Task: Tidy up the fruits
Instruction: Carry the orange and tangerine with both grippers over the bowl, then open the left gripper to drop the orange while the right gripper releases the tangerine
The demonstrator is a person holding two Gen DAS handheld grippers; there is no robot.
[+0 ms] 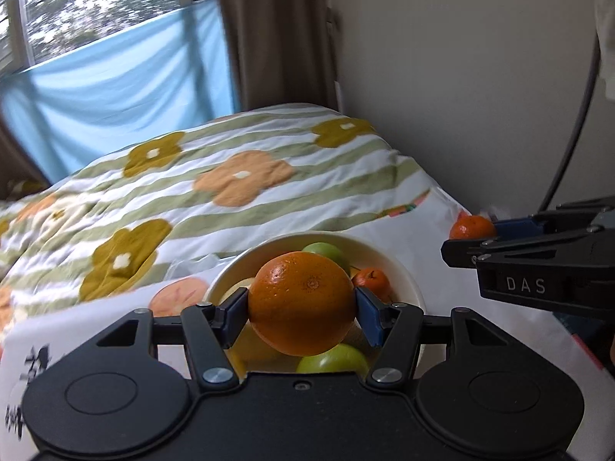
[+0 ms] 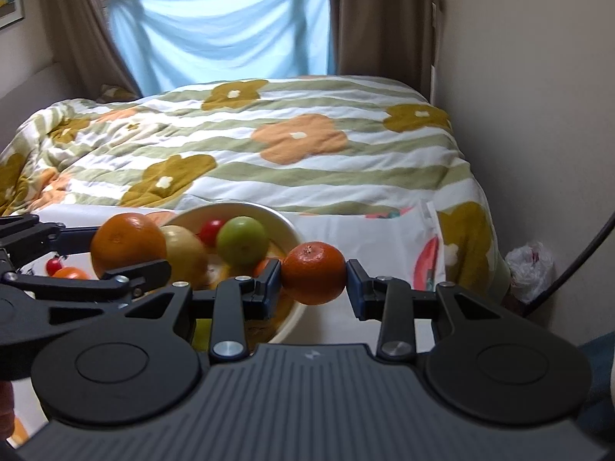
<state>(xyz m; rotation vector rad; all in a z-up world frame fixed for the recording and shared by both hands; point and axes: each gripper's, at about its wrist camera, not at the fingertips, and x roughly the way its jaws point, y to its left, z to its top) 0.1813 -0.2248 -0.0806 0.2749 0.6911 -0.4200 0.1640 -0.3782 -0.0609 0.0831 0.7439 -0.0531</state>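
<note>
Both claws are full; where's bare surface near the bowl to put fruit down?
Free: the white sheet between the cream round bowl and the striped floral quilt's corner by the wall. Crowded: the bowl's inside, and its left, where small red fruits lie.

Left wrist view: sat behind the left gripper (image 1: 301, 309), angled down, close over the bowl (image 1: 403, 269). Right wrist view: sat behind the right gripper (image 2: 313, 278), angled down, bowl (image 2: 286, 226) left of centre. Shared: bowl, striped quilt (image 1: 238, 199), blue cloth (image 2: 215, 27), curtain, each other's gripper.
</note>
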